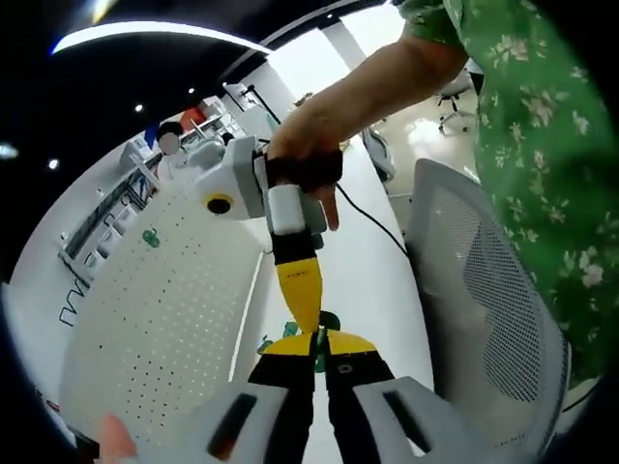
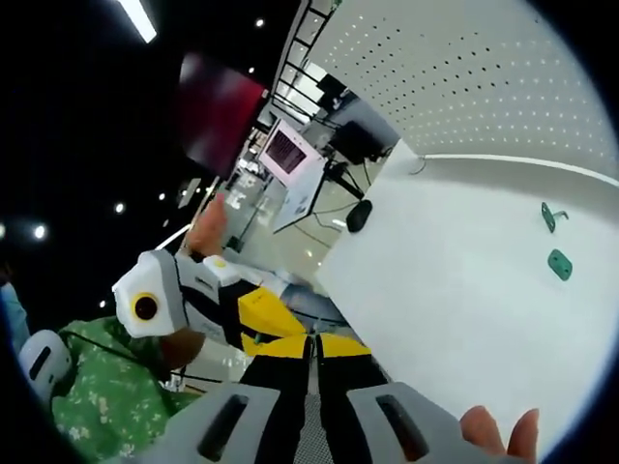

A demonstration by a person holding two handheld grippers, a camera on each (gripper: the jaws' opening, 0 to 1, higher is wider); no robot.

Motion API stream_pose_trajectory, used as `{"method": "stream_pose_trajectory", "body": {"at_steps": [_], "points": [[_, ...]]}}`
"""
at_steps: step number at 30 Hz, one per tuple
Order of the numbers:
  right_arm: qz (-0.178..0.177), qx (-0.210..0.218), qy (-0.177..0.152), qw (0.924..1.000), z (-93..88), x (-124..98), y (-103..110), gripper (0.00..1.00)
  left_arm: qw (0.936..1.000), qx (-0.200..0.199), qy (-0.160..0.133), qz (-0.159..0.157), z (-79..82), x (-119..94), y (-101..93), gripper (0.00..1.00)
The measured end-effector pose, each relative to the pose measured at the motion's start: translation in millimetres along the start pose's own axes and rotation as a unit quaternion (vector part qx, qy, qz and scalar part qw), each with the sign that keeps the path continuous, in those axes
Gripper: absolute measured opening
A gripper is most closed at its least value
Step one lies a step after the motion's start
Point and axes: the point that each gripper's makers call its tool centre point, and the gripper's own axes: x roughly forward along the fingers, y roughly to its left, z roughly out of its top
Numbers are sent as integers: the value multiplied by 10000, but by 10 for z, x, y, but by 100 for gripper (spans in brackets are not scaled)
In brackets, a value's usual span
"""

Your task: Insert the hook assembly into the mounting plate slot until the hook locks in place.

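Two small green parts lie loose on the white table (image 2: 455, 300) in the right gripper view: the hook assembly (image 2: 552, 217), thin and bent, and the mounting plate (image 2: 559, 263), flat and blocky, just beside it. They're near each other but not touching. In the left gripper view a green bit (image 1: 330, 320) peeks out behind the crossed yellow tips; can't tell which part it is.

My read: nothing picked up yet, so the step in hand is the approach. To do it well, pinch the hook by its shank so the insert end is free, pin the plate flat with the other tool, line up the slot before pushing, and keep both parts in frame.

Left hand-held gripper (image 1: 317, 340): jaws pressed together, nothing between them. Right hand-held gripper (image 2: 311, 340): likewise closed and empty, hovering off the table edge. Pegboard (image 1: 164, 300) stands behind the table.
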Motion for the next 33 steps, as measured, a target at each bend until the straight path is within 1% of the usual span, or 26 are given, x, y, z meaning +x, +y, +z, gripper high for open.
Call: {"method": "stream_pose_trajectory", "body": {"at_steps": [2, 3, 4, 5, 6, 7, 8, 9, 11, 13, 14, 15, 16, 17, 18, 19, 20, 21, 23, 24, 25, 26, 28, 29, 32, 33], "points": [[15, 12, -46, 10000, 11, -8, 12, 5, 9999, -81, -37, 46, -7, 6, 11, 2], [-59, -82, -193, 9998, 61, -15, -4, 5, 9998, -177, -52, 65, -13, 10, 16, 2], [-120, -177, -265, 9994, 87, -25, -5, 6, 9994, -330, -53, 123, -35, 18, 28, 2], [-248, -378, -294, 9985, 109, -46, -13, 6, 9992, -359, -82, 150, -44, 25, 36, 2], [-363, -558, -364, 9971, 139, -60, -20, 6, 9986, -495, -76, 182, -66, 29, 39, 2], [-430, -643, -388, 9963, 153, -67, -27, 7, 9980, -593, -73, 203, -87, 36, 41, 2], [-615, -871, -437, 9933, 183, -92, -44, 8, 9973, -666, -93, 280, -108, 41, 61, 2], [-783, -1179, -569, 9883, 254, -119, -71, 9, 9966, -747, -91, 322, -127, 44, 71, 2], [-965, -1421, -629, 9831, 283, -153, -81, 11, 9932, -1033, -155, 511, -151, 42, 120, 2], [-1245, -1928, -846, 9696, 365, -201, -92, 14, 9891, -1282, -259, 677, -161, 34, 180, 2], [-1369, -2039, -904, 9651, 384, -222, -107, 15, 9853, -1487, -269, 799, -184, 22, 219, 2], [-1474, -2182, -934, 9602, 405, -241, -126, 16, 9836, -1542, -325, 878, -180, 14, 249, 2], [-1564, -2465, -1024, 9509, 439, -260, -121, 16, 9791, -1721, -381, 1011, -181, 0, 291, 2], [-1656, -2596, -1069, 9454, 459, -277, -131, 16, 9757, -1863, -409, 1082, -185, -8, 315, 2], [-1843, -2756, -1136, 9366, 488, -310, -157, 16, 9714, -1991, -511, 1186, -164, -23, 349, 2], [-1951, -2875, -1178, 9303, 509, -331, -172, 16, 9698, -2035, -547, 1228, -158, -30, 362, 2], [-2048, -3061, -1231, 9215, 530, -348, -174, 16, 9632, -2243, -617, 1349, -159, -47, 400, 2], [-2126, -3131, -1277, 9168, 544, -364, -180, 16, 9593, -2349, -672, 1415, -155, -58, 423, 2], [-2306, -3250, -1325, 9075, 565, -399, -206, 17, 9487, -2595, -776, 1631, -153, -91, 490, 2], [-2392, -3341, -1354, 9016, 569, -419, -213, 19, 9441, -2663, -849, 1748, -148, -105, 531, 2], [-2392, -3343, -1361, 9014, 565, -422, -216, 20, 9406, -2747, -883, 1788, -144, -111, 543, 2], [-2383, -3367, -1375, 9005, 558, -428, -209, 21, 9366, -2796, -937, 1892, -138, -124, 577, 2], [-2299, -3473, -1382, 8986, 532, -442, -186, 26, 9355, -2805, -980, 1912, -118, -127, 585, 2], [-2227, -3479, -1404, 8998, 518, -456, -172, 29, 9327, -2872, -1018, 1927, -106, -128, 590, 2], [-2077, -3477, -1469, 9025, 487, -495, -156, 42, 9269, -2967, -1048, 2045, -105, -141, 624, 2], [-1977, -3433, -1530, 9053, 477, -502, -135, 49, 9255, -2994, -1076, 2056, -97, -142, 628, 2]]}}
